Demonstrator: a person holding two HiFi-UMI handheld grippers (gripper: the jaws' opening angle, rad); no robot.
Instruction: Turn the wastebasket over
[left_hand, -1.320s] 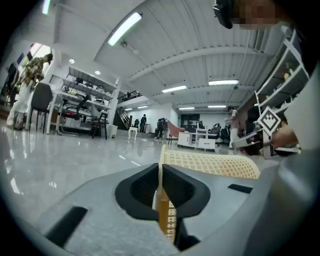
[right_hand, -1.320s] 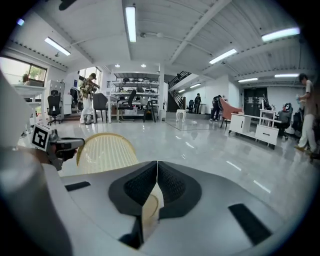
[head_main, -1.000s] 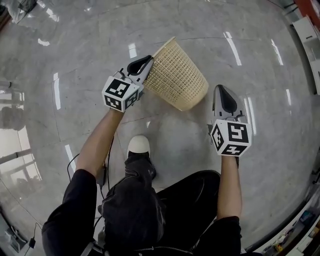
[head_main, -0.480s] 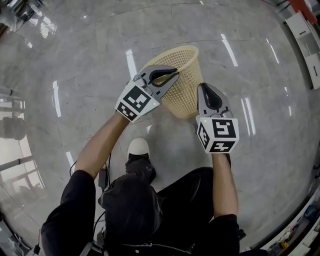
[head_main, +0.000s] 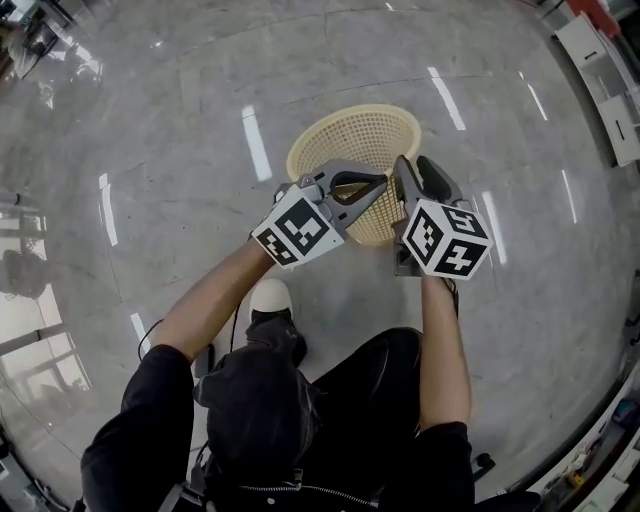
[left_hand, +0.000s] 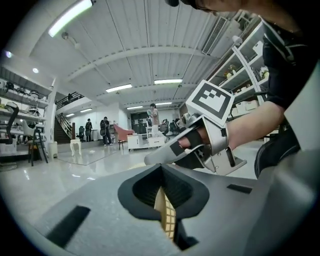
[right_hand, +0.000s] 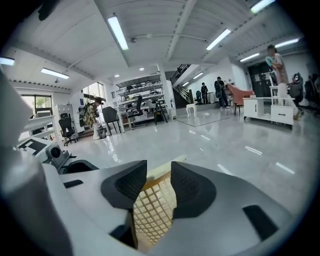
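Glossy grey marble floor (head_main: 150, 120), bright shelved hall, upright cream lattice wastebasket (head_main: 350, 135), left gripper (head_main: 383, 183) clamped on its near wall, right gripper (head_main: 418, 165) just right, jaws opening astride that wall

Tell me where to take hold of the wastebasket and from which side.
Pinch the near rim of the wastebasket from the person's side, one jaw inside, one outside: it stands mouth up, and its thin lattice wall fits between jaws, as the left gripper shows.
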